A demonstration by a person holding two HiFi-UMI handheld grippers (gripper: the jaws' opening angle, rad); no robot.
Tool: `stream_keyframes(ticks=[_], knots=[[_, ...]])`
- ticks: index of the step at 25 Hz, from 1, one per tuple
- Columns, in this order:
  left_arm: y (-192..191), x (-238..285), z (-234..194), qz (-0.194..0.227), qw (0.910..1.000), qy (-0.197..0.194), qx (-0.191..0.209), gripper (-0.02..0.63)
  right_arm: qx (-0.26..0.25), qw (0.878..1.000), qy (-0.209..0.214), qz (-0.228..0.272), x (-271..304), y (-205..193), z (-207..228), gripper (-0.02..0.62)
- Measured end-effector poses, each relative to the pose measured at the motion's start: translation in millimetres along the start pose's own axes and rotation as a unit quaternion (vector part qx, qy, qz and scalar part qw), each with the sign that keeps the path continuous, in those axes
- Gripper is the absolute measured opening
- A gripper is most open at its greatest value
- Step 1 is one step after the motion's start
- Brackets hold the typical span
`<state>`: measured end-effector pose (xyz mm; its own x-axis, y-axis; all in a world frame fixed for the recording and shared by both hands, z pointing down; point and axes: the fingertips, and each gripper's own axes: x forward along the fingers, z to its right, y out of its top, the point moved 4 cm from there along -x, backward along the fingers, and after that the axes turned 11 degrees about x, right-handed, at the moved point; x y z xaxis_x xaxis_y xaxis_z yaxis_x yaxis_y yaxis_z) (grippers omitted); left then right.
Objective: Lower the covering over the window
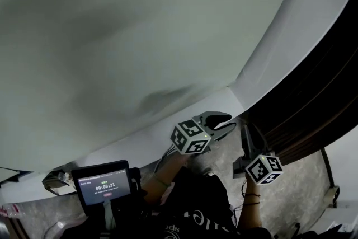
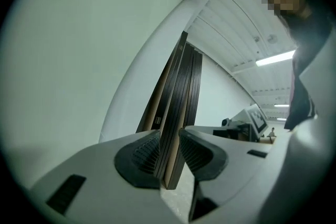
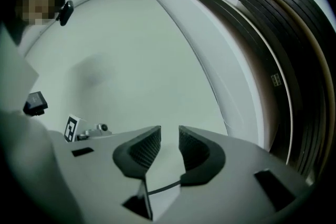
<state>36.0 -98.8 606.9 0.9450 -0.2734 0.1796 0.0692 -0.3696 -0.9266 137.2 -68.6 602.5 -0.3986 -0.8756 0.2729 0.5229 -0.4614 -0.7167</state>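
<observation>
The window covering is a dark slatted blind (image 1: pixel 313 87), bunched into a stack that runs along the curved white window frame (image 1: pixel 263 59). In the left gripper view the stack (image 2: pixel 181 92) stands edge-on, and its lower end sits between the ribbed pads. My left gripper (image 2: pixel 170 140) is shut on it. In the head view that gripper (image 1: pixel 226 122) reaches up to the blind's lower end. My right gripper (image 1: pixel 246 145) hangs just below and to the right. Its jaws (image 3: pixel 169 136) stand a little apart with only the pale wall behind them. The blind (image 3: pixel 273 44) curves past at its right.
A large pale wall (image 1: pixel 128 36) fills most of the head view. A tablet showing a timer (image 1: pixel 103 184) stands at the lower left beside a small device (image 1: pixel 55 181). Marbled floor (image 1: pixel 302 198) lies below. The person's dark shirt (image 1: pixel 193 210) fills the bottom centre.
</observation>
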Motion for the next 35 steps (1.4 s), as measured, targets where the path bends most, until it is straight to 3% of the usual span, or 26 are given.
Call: stream_keyframes(ticks=[11,15,19,27,35], knots=[[27.8,3.4,-11.6,0.014,0.9992,0.029,-0.022,0.112,0.005,0.999,0.022,-0.034,22.0,11.4,-17.5,0.061],[85.4,10.2,-0.8,0.050,0.9986,0.015,0.007,0.112,-0.020,0.999,0.021,0.019,4.3,64.1,-40.8,0.037],[166.5,34.4,3.1,0.129,0.9910,0.008,0.035,0.112,-0.100,0.993,0.011,0.057,-0.4,153.4,-59.2,0.018],[104.7,15.1,-7.3,0.108,0.9937,0.029,0.006,0.112,-0.096,0.995,0.014,0.034,16.3,105.2,-50.6,0.018],[82.8,8.7,-14.0,0.096,0.9945,0.042,0.003,0.112,-0.105,0.994,0.006,0.038,28.2,89.0,-40.3,0.018]])
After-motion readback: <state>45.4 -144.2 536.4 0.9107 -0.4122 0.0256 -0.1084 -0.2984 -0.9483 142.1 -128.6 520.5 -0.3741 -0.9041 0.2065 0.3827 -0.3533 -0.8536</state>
